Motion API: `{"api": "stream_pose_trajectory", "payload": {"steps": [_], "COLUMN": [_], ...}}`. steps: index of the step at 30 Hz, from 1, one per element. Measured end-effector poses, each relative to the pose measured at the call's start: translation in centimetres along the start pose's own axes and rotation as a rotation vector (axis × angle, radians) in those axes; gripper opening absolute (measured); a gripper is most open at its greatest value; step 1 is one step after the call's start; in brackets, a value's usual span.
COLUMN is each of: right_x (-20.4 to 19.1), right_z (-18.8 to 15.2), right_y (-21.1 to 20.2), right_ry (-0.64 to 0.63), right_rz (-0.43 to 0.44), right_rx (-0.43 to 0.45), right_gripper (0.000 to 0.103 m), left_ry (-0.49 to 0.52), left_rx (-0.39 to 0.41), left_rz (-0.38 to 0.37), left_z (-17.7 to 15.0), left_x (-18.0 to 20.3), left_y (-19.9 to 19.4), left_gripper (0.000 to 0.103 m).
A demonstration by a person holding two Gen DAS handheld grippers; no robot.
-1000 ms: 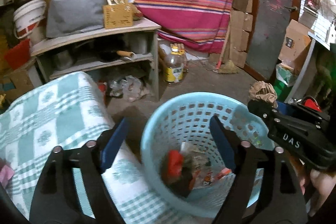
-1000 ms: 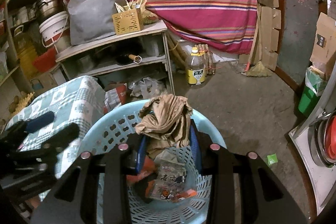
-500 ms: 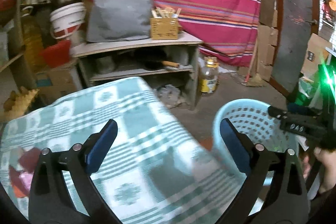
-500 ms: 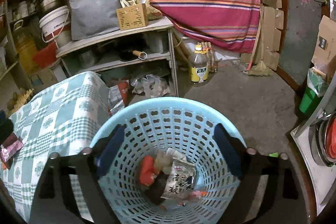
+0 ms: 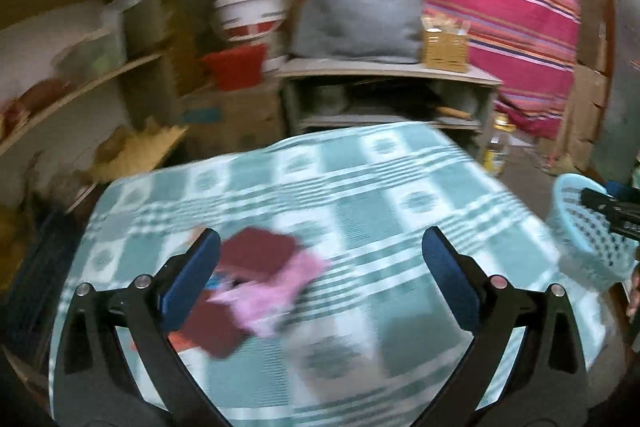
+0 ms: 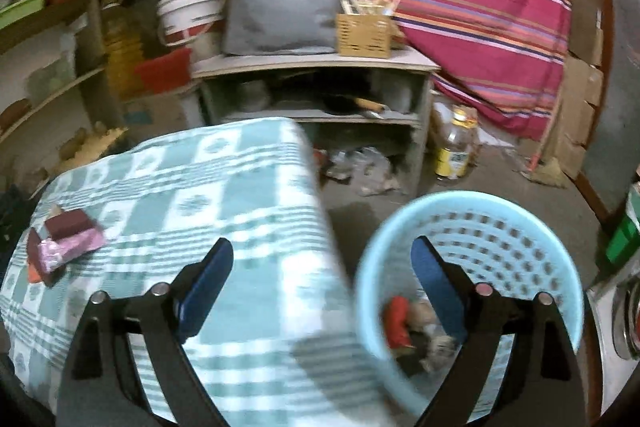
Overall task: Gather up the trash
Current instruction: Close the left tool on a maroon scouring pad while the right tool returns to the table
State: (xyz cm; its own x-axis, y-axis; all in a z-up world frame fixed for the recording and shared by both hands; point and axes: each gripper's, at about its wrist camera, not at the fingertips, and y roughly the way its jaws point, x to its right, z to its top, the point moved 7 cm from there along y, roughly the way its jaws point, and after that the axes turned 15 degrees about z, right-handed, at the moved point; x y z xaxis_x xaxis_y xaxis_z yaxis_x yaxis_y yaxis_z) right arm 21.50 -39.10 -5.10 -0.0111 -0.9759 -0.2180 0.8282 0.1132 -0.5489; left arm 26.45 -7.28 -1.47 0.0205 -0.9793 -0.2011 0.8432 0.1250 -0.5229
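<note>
A small pile of wrappers, maroon and pink (image 5: 260,279), lies on the green checked tablecloth (image 5: 380,195); it also shows in the right wrist view (image 6: 64,239) at the far left. My left gripper (image 5: 320,267) is open and empty above the table, the pile by its left finger. My right gripper (image 6: 322,275) is open and empty, straddling the table edge and the light blue basket (image 6: 472,211), which holds trash, a red piece (image 6: 398,319) among it. The basket also shows at the right edge of the left wrist view (image 5: 576,227).
A grey shelf unit (image 6: 320,67) with a grey bag and a wicker box stands behind the table. An oil bottle (image 6: 454,151) stands on the floor. A white bucket (image 6: 188,11) and open shelves are at the left. A striped cloth hangs behind.
My right gripper opened and dropped the brown crumpled paper into the basket, then swung left. My left gripper swung left from the basket to over the table and the wrappers.
</note>
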Motion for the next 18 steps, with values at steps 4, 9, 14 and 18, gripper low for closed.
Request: {"api": "stream_pose_trajectory", "payload": {"steps": [4, 9, 14, 18], "right_x": [-4.1, -8.3, -11.0, -12.7], "right_z": [0.1, -0.1, -0.3, -0.4], "right_y": [2.0, 4.3, 6.4, 7.5], "right_ry": [-0.014, -0.064, -0.071, -0.088], "right_rz": [0.051, 0.081, 0.107, 0.121], "right_rx": [-0.015, -0.042, -0.069, -0.082], "right_gripper": [0.089, 0.091, 0.092, 0.092], "left_ry": [-0.044, -0.094, -0.129, -0.164], "left_rx": [-0.056, -0.139, -0.227, -0.252], "left_rz": [0.076, 0.139, 0.14, 0.104], "left_z": [-2.2, -4.7, -6.5, -6.6], "left_x": [-5.2, -10.1, -11.9, -11.9], "left_y": [2.6, 6.0, 9.0, 10.0], "left_gripper": [0.097, 0.097, 0.097, 0.097]}}
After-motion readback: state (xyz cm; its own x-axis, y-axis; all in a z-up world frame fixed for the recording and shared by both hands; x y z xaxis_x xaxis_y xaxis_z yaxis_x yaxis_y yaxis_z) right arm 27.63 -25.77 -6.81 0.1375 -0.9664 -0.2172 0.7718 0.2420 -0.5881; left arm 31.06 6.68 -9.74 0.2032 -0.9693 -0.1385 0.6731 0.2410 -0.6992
